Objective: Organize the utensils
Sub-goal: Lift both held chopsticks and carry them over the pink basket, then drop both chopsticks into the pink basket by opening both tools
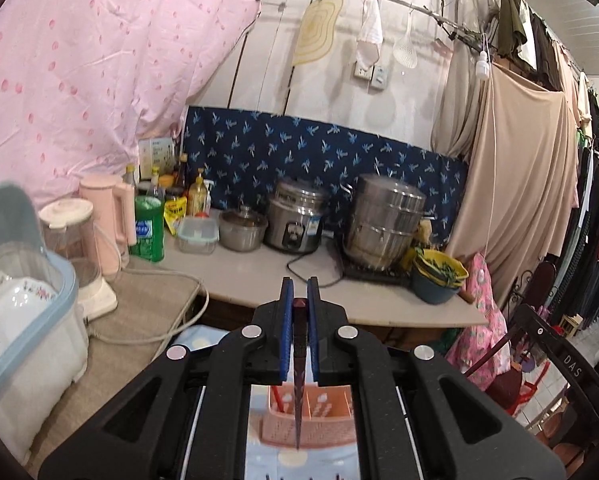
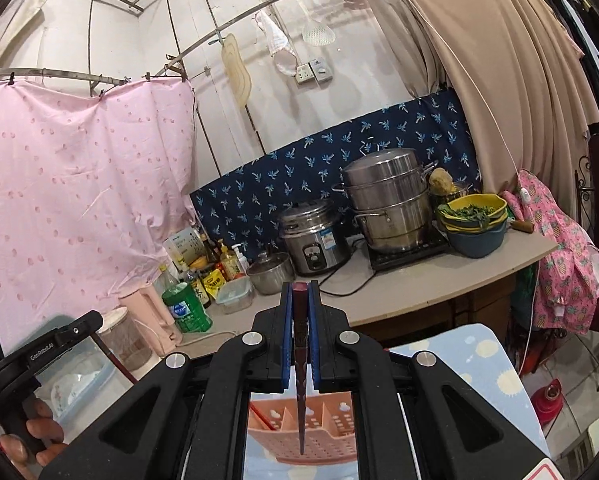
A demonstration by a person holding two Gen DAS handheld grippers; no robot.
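Both claws were clamped shut, each on one chopstick. Left claw pinched a dark chopstick near its thick top end, w/ the thin tip hanging down toward the pink basket below. Right claw did the same: its chopstick hung tip-down over the basket's dividers. The basket sat on a blue-patterned cloth, in front of the worktop edge. Chopsticks looked light, stiff, thin & prob slick, so a grip at the fat end seemed best. A red-handled utensil already leaned in one compartment; which slot each stick was over, couldn't tell.
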